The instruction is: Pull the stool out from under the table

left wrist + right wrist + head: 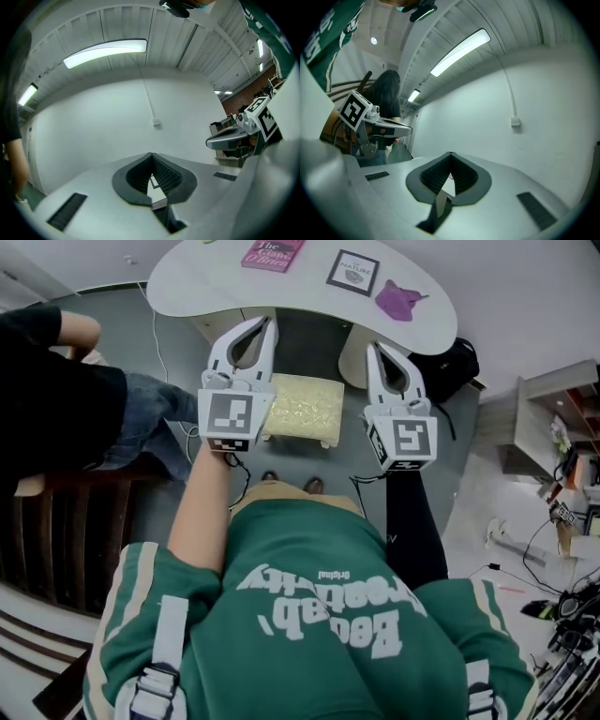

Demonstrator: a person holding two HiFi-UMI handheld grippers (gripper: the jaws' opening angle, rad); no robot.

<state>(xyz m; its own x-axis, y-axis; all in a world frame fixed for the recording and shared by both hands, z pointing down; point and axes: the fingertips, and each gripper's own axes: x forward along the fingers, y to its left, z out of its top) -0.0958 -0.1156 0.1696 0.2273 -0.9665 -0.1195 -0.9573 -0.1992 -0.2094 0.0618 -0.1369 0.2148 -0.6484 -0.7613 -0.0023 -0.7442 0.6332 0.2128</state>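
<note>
Between the left gripper (pixel 269 326) and right gripper (pixel 373 347), the head view alone shows the stool (pixel 302 409), pale-cushioned, on the floor before the white bench (pixel 187 282). Both gripper views face only a bare wall (pixel 117 117) and a ceiling light (pixel 105 47); each gripper's jaws are pressed together, holding nothing. Beyond the grippers, a pink book (pixel 273 253) begins "The" and a framed card (pixel 353 271) reads "NATURE".

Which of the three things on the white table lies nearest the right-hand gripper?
The crumpled purple piece, just beyond the right gripper; the framed card and pink book lie further left.
</note>
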